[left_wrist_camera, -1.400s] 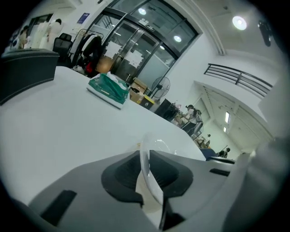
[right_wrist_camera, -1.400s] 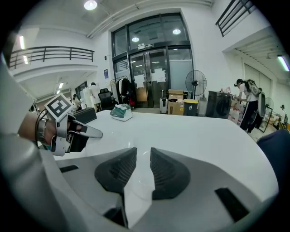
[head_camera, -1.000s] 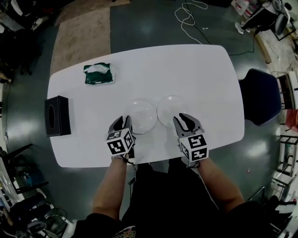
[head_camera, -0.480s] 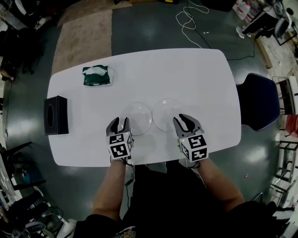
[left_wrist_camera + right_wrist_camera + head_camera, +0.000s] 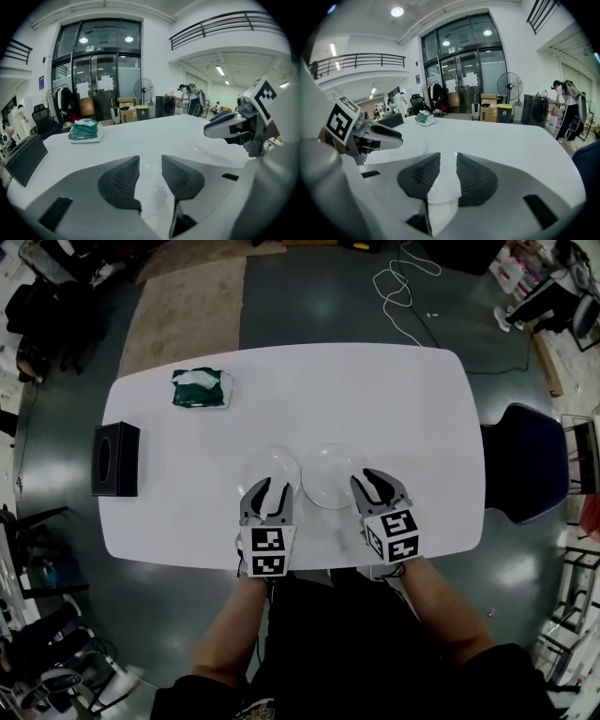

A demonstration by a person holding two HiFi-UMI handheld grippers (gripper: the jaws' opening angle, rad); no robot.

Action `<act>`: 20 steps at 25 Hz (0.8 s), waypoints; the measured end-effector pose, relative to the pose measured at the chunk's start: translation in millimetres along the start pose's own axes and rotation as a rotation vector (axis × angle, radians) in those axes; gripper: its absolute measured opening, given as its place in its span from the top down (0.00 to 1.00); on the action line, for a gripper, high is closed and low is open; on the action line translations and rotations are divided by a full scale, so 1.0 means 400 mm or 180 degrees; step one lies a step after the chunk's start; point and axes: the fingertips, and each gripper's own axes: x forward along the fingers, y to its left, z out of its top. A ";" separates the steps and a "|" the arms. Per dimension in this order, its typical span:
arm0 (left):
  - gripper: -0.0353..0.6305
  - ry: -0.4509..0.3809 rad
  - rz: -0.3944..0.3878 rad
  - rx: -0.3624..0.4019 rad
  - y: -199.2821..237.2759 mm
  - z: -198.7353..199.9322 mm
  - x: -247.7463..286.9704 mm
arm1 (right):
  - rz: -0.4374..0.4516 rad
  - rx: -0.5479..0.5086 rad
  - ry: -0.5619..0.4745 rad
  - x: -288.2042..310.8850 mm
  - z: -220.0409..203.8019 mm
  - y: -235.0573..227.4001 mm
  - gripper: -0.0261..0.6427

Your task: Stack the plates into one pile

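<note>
Two clear, round, shallow plates lie side by side on the near half of the table [image 5: 394, 399], a smooth white top with rounded corners. The left plate [image 5: 270, 465] and the right plate [image 5: 330, 470] are not stacked. Their rims sit just beside each other, and whether they touch cannot be told.

The left gripper [image 5: 270, 488] has its tips over the left plate's near rim. Its jaws have just been opening and stand apart, dark ribbed pads facing each other, with only white table top plainly showing between them.

The right gripper [image 5: 368, 480] is at the right plate's near edge. Its jaws have just been opening too and stand apart. The plate's clear curved rim lies in the gap, not pinched.

Each gripper carries a white cube with black square markers.

Far left lies a soft green packet [image 5: 201, 388], its print too small to read. Nearer, by the left edge, stands a black box [image 5: 115, 459] with an oval slot. A dark blue chair [image 5: 525, 460] stands at the right end.
</note>
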 end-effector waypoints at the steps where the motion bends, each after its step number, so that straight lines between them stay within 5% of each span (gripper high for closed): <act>1: 0.71 -0.0003 -0.0034 0.0042 -0.024 0.003 0.003 | 0.0024 -0.0005 0.0008 0.001 -0.004 -0.006 0.78; 11: 0.71 0.0181 -0.0205 0.0268 -0.204 -0.045 0.058 | 0.0226 0.0009 0.0097 0.001 -0.058 -0.053 0.78; 20: 0.71 0.0428 -0.0144 0.0351 -0.242 -0.104 0.107 | 0.0335 0.0079 0.0192 0.012 -0.102 -0.078 0.78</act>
